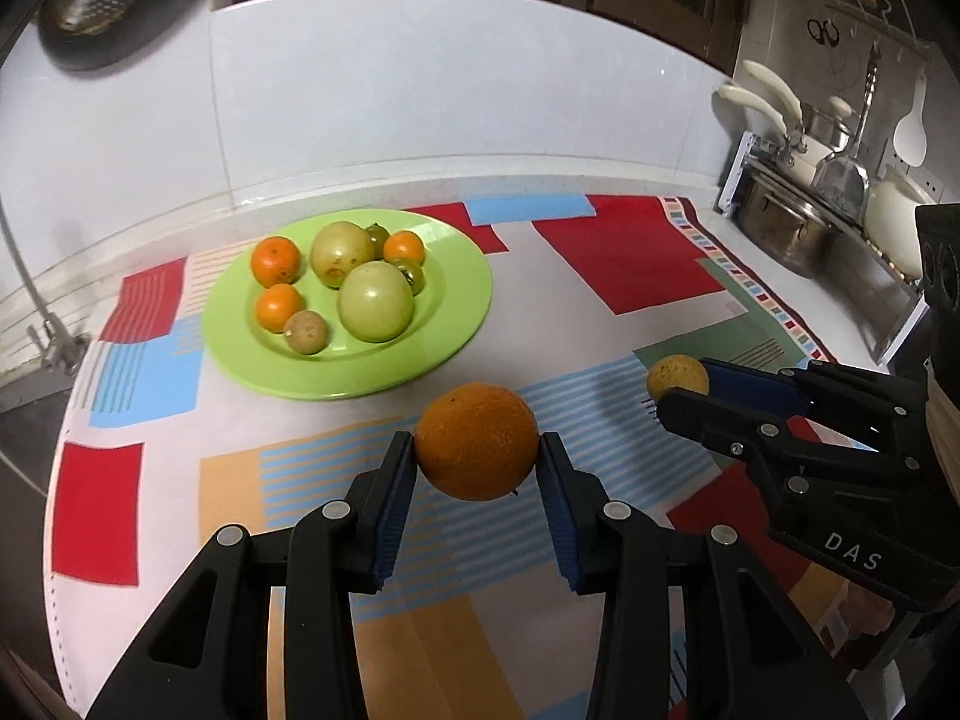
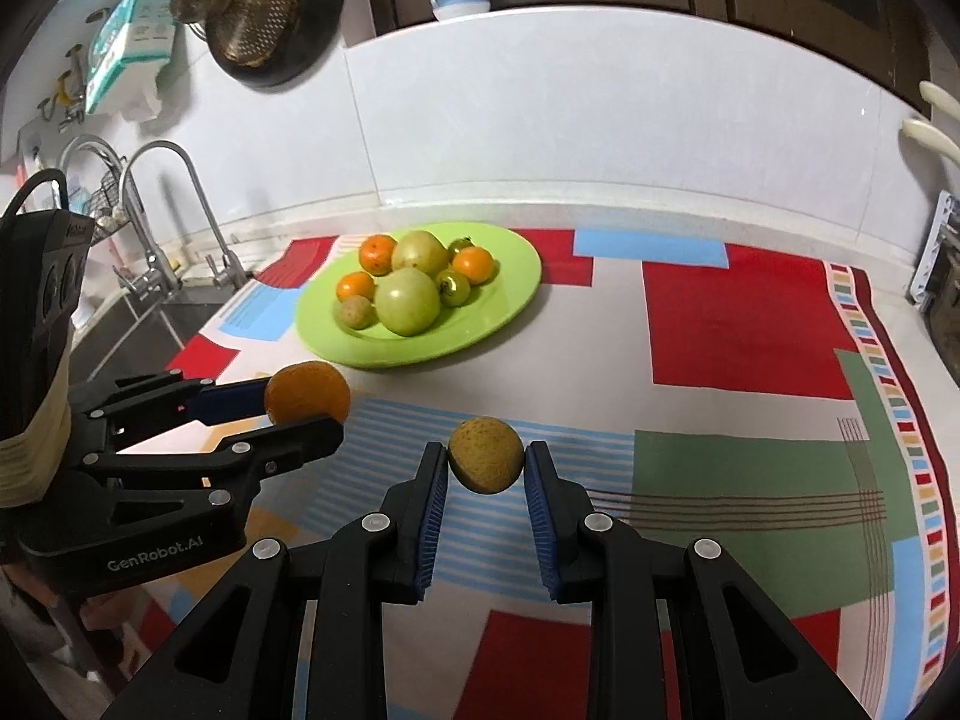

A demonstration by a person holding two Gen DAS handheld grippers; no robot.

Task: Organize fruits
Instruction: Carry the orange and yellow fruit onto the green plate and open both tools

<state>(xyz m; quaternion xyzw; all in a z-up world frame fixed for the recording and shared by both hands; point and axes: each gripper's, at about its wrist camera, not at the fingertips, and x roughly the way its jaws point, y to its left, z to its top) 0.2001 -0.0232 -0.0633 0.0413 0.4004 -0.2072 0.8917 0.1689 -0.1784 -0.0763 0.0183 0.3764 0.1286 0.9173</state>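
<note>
**Two fruits held, both on the way to the green plate**

The big orange [image 1: 477, 441] sits in the lower middle of the left view. The left gripper [image 1: 478, 456] is closed on it, one blue pad pressing each side, so it cannot roll away. It looks lifted off the cloth, though that is hard to be sure of.

The small yellow-brown fruit [image 2: 486, 454] is in the lower middle of the right view. The right gripper [image 2: 486, 462] squeezes it the same way, from both sides. The two grippers are side by side, near each other but not touching.

Past them, in the upper middle of both views, is the green plate [image 1: 462, 312]. It already holds three small oranges, two big green fruits, two little green ones and one brown one. They are bunched on the left part of the plate, so the right part is bare. That bare part is probably where the two held fruits should go.

The plate rests on a colourful cloth [image 1: 630, 264] that covers the counter. A sink tap [image 2: 159, 204] stands at the left of the right view
</note>
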